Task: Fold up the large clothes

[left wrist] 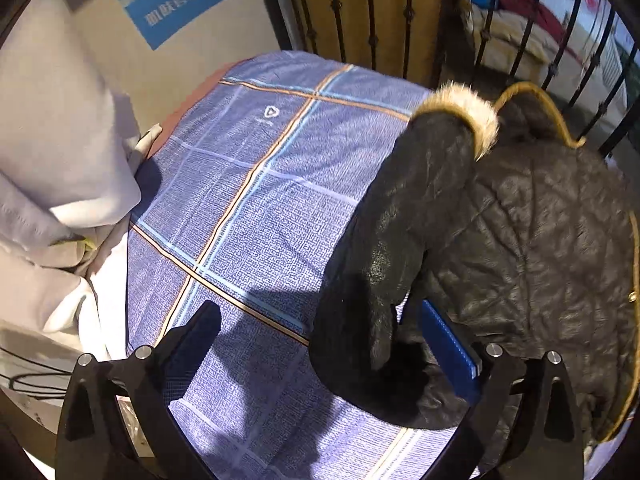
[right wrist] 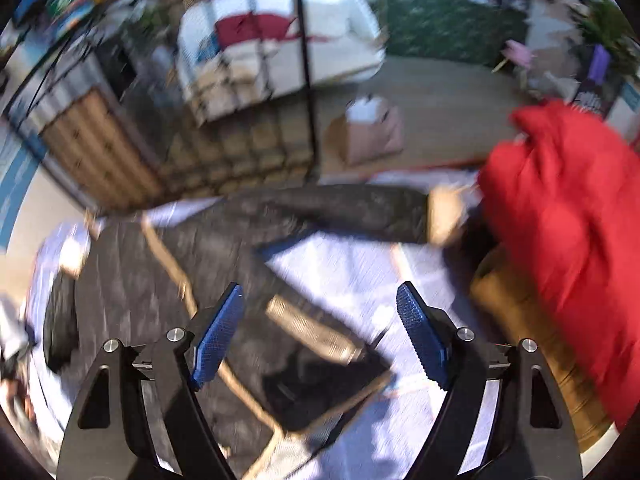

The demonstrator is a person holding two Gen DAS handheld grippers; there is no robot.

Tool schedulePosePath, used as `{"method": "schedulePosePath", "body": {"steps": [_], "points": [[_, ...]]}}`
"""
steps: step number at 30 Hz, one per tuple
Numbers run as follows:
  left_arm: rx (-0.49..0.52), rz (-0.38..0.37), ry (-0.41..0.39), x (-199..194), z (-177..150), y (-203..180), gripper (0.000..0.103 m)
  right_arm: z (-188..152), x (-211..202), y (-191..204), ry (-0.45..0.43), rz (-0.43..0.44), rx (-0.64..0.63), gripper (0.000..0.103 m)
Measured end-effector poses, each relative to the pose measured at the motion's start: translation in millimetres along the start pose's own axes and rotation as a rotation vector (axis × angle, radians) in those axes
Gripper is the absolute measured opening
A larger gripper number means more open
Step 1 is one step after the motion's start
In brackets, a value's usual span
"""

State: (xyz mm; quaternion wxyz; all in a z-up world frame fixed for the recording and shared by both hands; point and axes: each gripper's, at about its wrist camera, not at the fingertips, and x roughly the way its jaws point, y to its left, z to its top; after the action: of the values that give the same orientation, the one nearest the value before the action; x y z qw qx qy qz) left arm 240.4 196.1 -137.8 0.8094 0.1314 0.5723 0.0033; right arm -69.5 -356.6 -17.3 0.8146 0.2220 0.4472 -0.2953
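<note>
- The black quilted jacket (left wrist: 520, 220) is lying on the blue checked bedsheet (left wrist: 248, 184), its body spreading to the right of the left gripper (left wrist: 320, 344) and its fur-trimmed sleeve (left wrist: 420, 184) draping down between that gripper's jaws.
- The left gripper is standing released: its jaws are gaping wide and the pads are not pressing on the sleeve, though the cloth is passing between them. Risk: a closing here would be catching only a loose hump of sleeve, so the fold would be coming out bunched.
- The right gripper (right wrist: 320, 336) is likewise released, holding nothing, hovering above the jacket's lower edge (right wrist: 312, 332) with its tan piping; the view is smearing badly, so exact placement under it cannot be told.
- Risk: with both claws unclenched the thick padding is free to be springing back, undoing any crease laid so far.
- A red garment (right wrist: 568, 248) is sitting just beyond the right gripper's right finger, touching or overlapping the jacket's far cuff (right wrist: 444, 216); a sweep that way would be dragging it along.
- A pale fabric pile (left wrist: 60, 160) is crowding the sheet's edge left of the left gripper, narrowing the folding area.
</note>
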Motion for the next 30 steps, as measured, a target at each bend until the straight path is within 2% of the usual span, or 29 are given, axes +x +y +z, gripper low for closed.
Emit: {"method": "schedulePosePath", "body": {"steps": [2,3,4,5,6,7,9,11,13,14,17,19,20,21,22,23,24,26,27,28,30], "points": [[0.047,0.021,0.078,34,6,-14,0.096,-18,11,17,0.053,-0.009,-0.042,0.079],[0.066,0.049,0.114,51,6,-19,0.090,-25,16,19,0.080,-0.007,-0.054,0.079],[0.078,0.062,0.137,62,6,-23,0.067,-39,12,18,0.101,-0.007,-0.063,0.079],[0.085,0.048,0.152,68,5,-27,0.037,-43,16,22,0.130,-0.010,-0.073,0.080],[0.079,0.016,0.154,68,4,-29,0.024,-48,17,27,0.155,-0.017,-0.083,0.080],[0.069,-0.004,0.142,64,3,-29,0.016,-71,14,30,0.165,-0.030,-0.086,0.080],[0.042,0.000,0.067,44,8,-20,0.012,-94,11,24,0.199,-0.058,-0.084,0.080],[-0.023,-0.001,-0.030,12,22,8,0.011,-106,18,20,0.236,-0.073,-0.075,0.080],[-0.144,-0.073,-0.100,-20,40,51,0.011,-120,19,20,0.266,-0.081,-0.052,0.080],[-0.185,-0.074,-0.137,-36,47,69,0.011,-124,17,17,0.271,-0.081,-0.039,0.080],[-0.231,-0.014,-0.304,-93,69,114,0.011,-134,23,17,0.295,-0.063,-0.015,0.080],[-0.261,0.021,-0.360,-117,82,142,0.011,-139,22,21,0.301,-0.051,-0.033,0.080],[-0.286,0.031,-0.356,-119,89,158,0.013,-142,23,25,0.306,-0.039,-0.045,0.080],[-0.291,0.053,-0.323,-110,97,171,0.016,-146,25,30,0.318,-0.023,-0.064,0.085],[-0.293,0.091,-0.284,-94,102,180,0.030,-149,28,33,0.327,-0.013,-0.074,0.089],[-0.303,0.148,-0.230,-73,102,187,0.058,-153,33,38,0.339,0.000,-0.086,0.089],[-0.304,0.177,-0.150,-48,100,193,0.065,-156,37,42,0.350,0.006,-0.094,0.089],[-0.289,0.131,-0.045,-15,81,193,0.066,-164,47,54,0.398,0.024,-0.115,0.089],[-0.279,0.132,-0.021,-7,70,189,0.066,-169,51,62,0.416,0.045,-0.133,0.089],[-0.264,0.142,-0.020,-1,53,185,0.066,-171,52,68,0.421,0.054,-0.153,0.089],[-0.233,0.156,-0.017,9,20,177,0.075,-178,55,78,0.435,0.061,-0.195,0.089]]}}
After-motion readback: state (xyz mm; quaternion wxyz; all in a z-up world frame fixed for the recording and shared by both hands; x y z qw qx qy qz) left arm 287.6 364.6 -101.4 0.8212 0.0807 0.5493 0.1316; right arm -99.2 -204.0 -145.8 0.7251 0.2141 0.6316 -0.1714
